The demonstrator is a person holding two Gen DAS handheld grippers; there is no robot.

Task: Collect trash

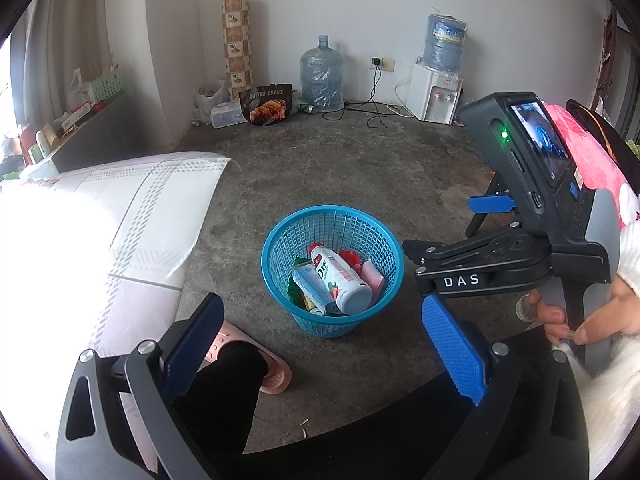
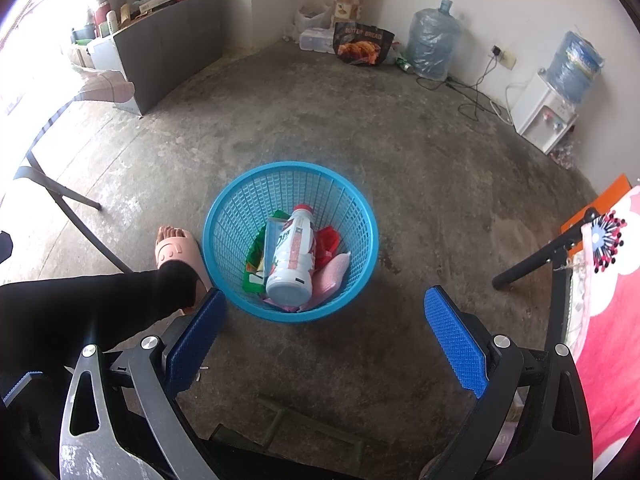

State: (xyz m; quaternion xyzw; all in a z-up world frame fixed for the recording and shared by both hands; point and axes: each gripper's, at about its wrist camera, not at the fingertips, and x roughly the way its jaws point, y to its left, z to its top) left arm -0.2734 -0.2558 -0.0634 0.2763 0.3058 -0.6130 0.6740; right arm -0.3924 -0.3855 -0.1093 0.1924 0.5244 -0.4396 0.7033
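A blue mesh basket point(image 1: 276, 280) stands on the concrete floor. It also shows in the right wrist view point(image 2: 224, 220). Inside lie a white bottle point(image 1: 344, 280) with a red cap, a light blue carton point(image 1: 312, 286), green and red wrappers and a pink packet point(image 1: 374, 278). The bottle shows in the right wrist view point(image 2: 290, 260) too. My left gripper point(image 1: 324, 348) is open and empty, above and in front of the basket. My right gripper point(image 2: 326, 340) is open and empty, just above the basket's near rim. The right gripper's body point(image 1: 520, 216) shows at the right of the left wrist view.
My foot in a pink slipper point(image 2: 180, 256) is by the basket's left side. A table with a white cloth point(image 1: 120, 220) is at the left. A pink cloth on a black stand point(image 2: 608, 280) is at the right. Water jugs point(image 1: 322, 74), a dispenser point(image 1: 434, 96) and bags line the far wall.
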